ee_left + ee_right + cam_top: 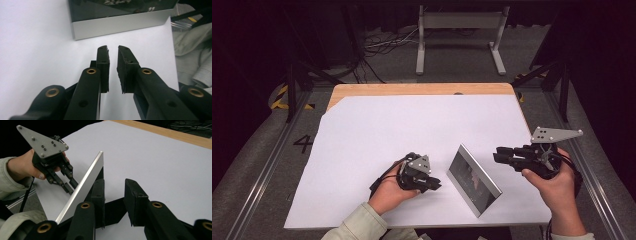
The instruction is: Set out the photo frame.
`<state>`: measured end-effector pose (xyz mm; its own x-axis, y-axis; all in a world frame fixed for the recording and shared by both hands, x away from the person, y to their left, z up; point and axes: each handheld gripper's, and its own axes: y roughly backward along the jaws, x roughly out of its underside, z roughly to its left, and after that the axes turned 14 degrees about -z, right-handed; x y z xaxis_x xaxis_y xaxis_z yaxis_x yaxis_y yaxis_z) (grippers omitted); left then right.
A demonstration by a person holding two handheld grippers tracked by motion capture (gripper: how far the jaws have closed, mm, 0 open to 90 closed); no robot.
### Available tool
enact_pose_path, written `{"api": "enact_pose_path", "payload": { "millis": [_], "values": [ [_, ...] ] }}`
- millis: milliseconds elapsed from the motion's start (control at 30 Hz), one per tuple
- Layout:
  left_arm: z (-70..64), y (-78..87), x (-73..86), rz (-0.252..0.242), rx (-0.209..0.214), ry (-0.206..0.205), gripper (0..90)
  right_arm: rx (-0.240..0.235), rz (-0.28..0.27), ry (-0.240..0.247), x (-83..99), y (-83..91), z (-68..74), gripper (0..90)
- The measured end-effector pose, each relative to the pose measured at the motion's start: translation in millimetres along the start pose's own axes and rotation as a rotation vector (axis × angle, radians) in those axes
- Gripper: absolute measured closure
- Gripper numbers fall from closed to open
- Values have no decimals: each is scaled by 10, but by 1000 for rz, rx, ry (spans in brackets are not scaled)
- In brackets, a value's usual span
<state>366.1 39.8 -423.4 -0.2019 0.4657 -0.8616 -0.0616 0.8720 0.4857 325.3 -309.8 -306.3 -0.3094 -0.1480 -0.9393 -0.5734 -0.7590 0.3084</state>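
Two grippers flank one thing: a slim silver-edged panel [474, 180] w/ a dark glossy face, standing tilted on the white sheet [402, 125] near your edge of the table [422, 89]. In the high view it runs diagonally btwn your hands, nearer end towards you.

Your left gripper [433, 184] sits low on the sheet, just left of the panel, tips aimed at it. In the left gripper view the jaws are nearly together w/ a narrow slit of white paper btwn the pads [104, 65], nothing in them; the panel's silver edge [120, 25] lies just ahead, apart from the tips.

Your right gripper [498, 156] is held right of the panel, tips pointing left toward its far end, grey plate [555, 135] on top. In the right gripper view the jaws are spread, released, w/ sheet showing btwn them; the panel's bright edge [82, 187] rises slantwise just beside the left-hand jaw. Can't tell if that jaw touches it. Same view shows your other hand [23, 167] w/ its gripper beyond the panel.
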Motion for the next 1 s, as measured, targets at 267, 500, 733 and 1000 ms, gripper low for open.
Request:
{"api": "enact_pose_path", "payload": {
  "millis": [267, 500, 733, 1000],
  "values": [
    [97, 289, 85, -51, -80, 36, 780, 27, -8, -30, -31, 13, 18, 674],
    [217, 545, 179, -96, -169, 66, 763, 26, -8, -28, -44, -3, 44, 649],
    [262, 712, 178, -122, -208, 68, 725, 31, 9, -4, -43, -46, 96, 611],
    [326, 877, 232, -118, -257, 76, 711, 49, 2, 2, -61, -41, 139, 593]
  ]
}}
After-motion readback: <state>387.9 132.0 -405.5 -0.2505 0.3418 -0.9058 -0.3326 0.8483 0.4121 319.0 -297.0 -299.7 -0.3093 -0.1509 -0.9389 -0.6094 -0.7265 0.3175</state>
